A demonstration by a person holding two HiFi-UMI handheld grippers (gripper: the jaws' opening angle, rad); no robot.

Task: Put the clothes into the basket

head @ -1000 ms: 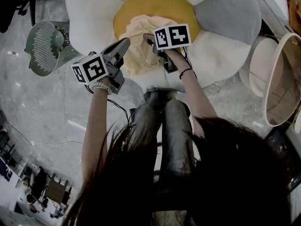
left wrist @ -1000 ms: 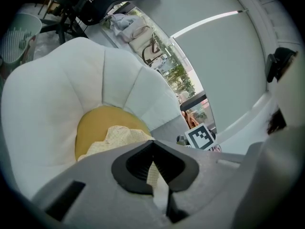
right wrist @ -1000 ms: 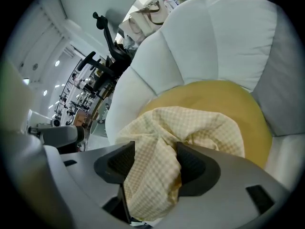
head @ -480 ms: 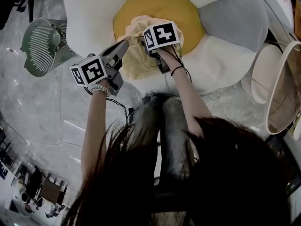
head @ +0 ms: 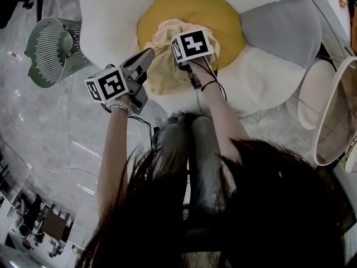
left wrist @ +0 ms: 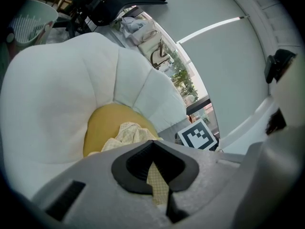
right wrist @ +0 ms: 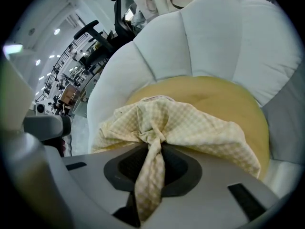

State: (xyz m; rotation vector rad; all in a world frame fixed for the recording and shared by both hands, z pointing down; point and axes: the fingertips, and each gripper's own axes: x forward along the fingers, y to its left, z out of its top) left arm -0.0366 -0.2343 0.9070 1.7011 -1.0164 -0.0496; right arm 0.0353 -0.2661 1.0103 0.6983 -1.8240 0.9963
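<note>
A pale yellow checked cloth point(head: 167, 66) lies bunched on the yellow centre of a flower-shaped cushion point(head: 111, 21). My left gripper point(left wrist: 153, 144) reaches its near left edge, jaws shut with a strip of the cloth point(left wrist: 157, 187) pinched between them. My right gripper point(right wrist: 155, 146) points steeply down onto the middle of the cloth point(right wrist: 190, 125). Its jaws have just been closing and now grip a twisted fold of it. In the head view the right gripper's marker cube point(head: 192, 45) hides its jaws. The left gripper point(head: 146, 54) shows at the cloth's left edge.
A green slatted basket point(head: 49, 52) stands on the floor at the upper left. A pale oval basket point(head: 334, 116) stands at the right edge, beside a round white stool point(head: 309, 94). The person's legs point(head: 192, 149) are right in front of the cushion. Marble floor surrounds it.
The right gripper has come down and to the left onto the cloth, and the cloth is now gathered under it. The left gripper has sunk slightly at the cloth's edge.
</note>
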